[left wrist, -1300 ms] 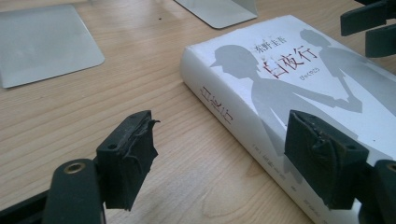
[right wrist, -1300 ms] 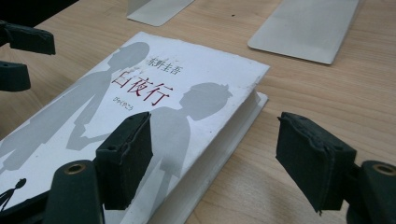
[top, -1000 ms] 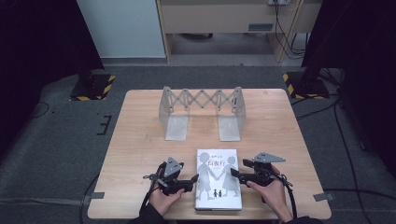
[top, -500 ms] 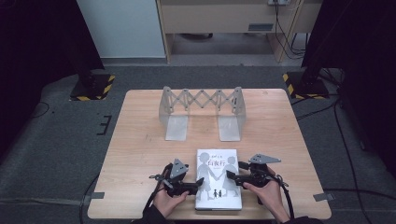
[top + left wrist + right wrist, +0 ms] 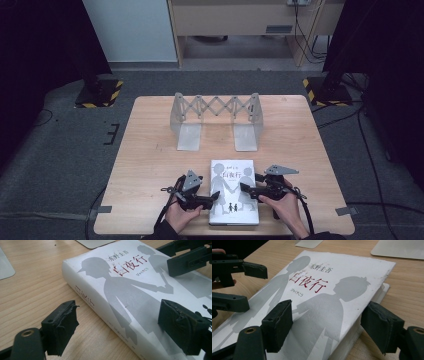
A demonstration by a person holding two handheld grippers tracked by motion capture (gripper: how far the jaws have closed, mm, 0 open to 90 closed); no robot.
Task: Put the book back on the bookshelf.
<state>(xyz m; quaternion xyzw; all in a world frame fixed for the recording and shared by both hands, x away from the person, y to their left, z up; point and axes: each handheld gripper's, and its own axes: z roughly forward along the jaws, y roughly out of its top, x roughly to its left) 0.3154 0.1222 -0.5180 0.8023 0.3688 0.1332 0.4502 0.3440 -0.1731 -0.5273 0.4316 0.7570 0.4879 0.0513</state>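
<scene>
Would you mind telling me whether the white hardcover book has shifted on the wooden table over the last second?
No. The white hardcover book keeps its place below the grey folding rack.

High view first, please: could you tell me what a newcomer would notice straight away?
A thick white paperback book with grey silhouettes lies flat at the near edge of the light wooden table. The left tongs and right tongs flank it, jaws open. Beyond stands a grey metal accordion-style book rack.

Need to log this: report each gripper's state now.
Left gripper: open, jaws just widened, astride the white hardcover book's spine.
Right gripper: open, astride its page edge.
</scene>
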